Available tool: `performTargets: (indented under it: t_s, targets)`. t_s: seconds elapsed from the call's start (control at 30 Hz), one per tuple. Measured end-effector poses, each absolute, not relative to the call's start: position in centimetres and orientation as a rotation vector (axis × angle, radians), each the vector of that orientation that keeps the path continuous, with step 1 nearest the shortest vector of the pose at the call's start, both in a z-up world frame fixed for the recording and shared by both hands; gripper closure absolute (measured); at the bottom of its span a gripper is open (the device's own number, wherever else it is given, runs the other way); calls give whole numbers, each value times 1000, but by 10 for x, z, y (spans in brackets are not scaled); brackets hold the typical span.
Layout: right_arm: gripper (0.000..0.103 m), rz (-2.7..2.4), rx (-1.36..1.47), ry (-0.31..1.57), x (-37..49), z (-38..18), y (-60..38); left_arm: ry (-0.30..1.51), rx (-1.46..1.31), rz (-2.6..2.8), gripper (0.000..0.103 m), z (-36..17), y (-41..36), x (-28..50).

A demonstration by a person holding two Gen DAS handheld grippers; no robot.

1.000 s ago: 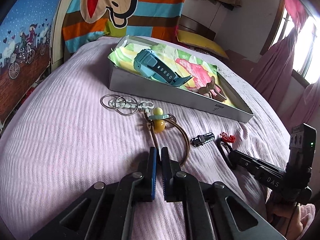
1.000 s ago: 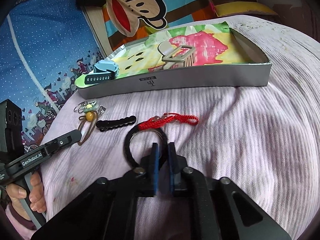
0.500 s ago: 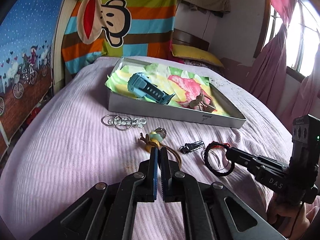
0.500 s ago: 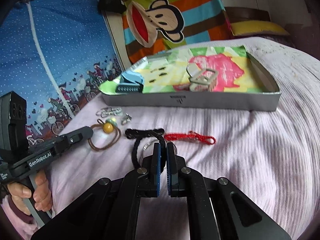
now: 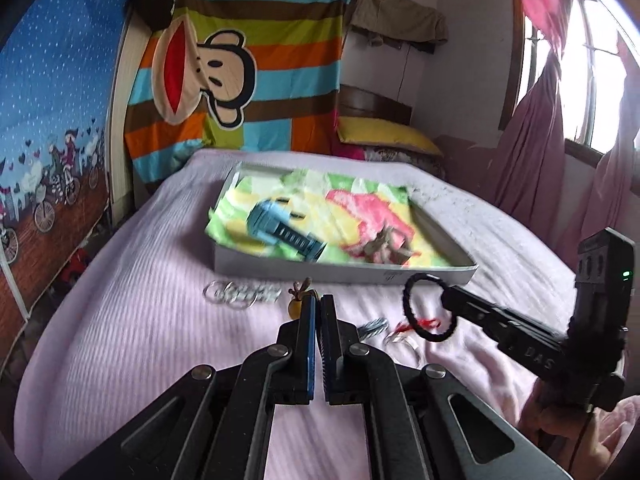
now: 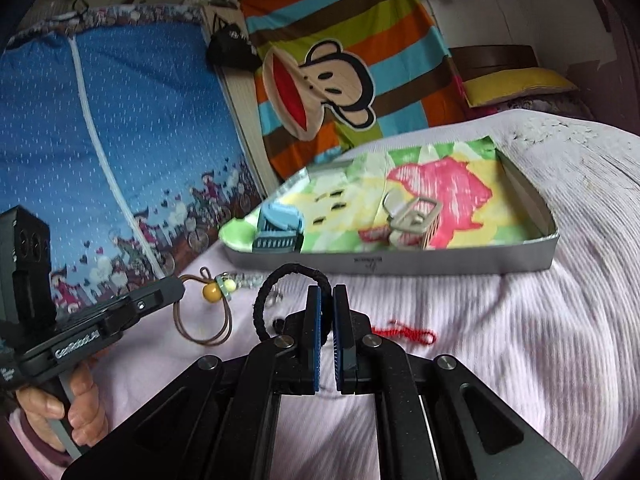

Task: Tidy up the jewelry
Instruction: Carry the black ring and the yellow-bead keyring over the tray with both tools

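Between my right claw's (image 6: pixel 326 294) pads: black braided ring (image 6: pixel 276 280), pinched at one edge, loop standing up and to the left, clear of the bed (image 6: pixel 520 340). Pads nearly together on the braid.

Ahead of that claw: grey tray (image 6: pixel 480 264), holding a blue watch (image 6: pixel 278 226) at its left and a metal buckle piece (image 6: pixel 412 220) in the middle.

Left claw (image 5: pixel 317 304): fingers almost touching, nothing between them, idle above the bed.

Below and around both claws, still loose: red cord (image 6: pixel 404 332), bead loop (image 6: pixel 208 312), key rings (image 5: pixel 236 292), small clip (image 5: pixel 374 325).

Handling note: I would carry the ring forward over the tray's near wall, keep the squeeze firm, lower onto bare paper right of the buckle, then part the pads.
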State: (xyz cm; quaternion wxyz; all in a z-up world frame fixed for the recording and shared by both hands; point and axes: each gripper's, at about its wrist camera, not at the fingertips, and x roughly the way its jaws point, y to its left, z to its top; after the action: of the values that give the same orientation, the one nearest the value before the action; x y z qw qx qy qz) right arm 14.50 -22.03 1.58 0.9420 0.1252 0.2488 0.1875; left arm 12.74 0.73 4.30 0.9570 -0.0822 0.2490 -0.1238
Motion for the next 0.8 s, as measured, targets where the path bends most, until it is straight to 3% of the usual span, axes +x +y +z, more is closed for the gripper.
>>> performTargets:
  t_s: [0.37,0.8]
  targets:
    - [98,211,267,366,172,46,-257,410,-155,-314,100,89,-38,167]
    - [98,41,273,436,228,24,-284,514,-168,-245,100,59,-66,240]
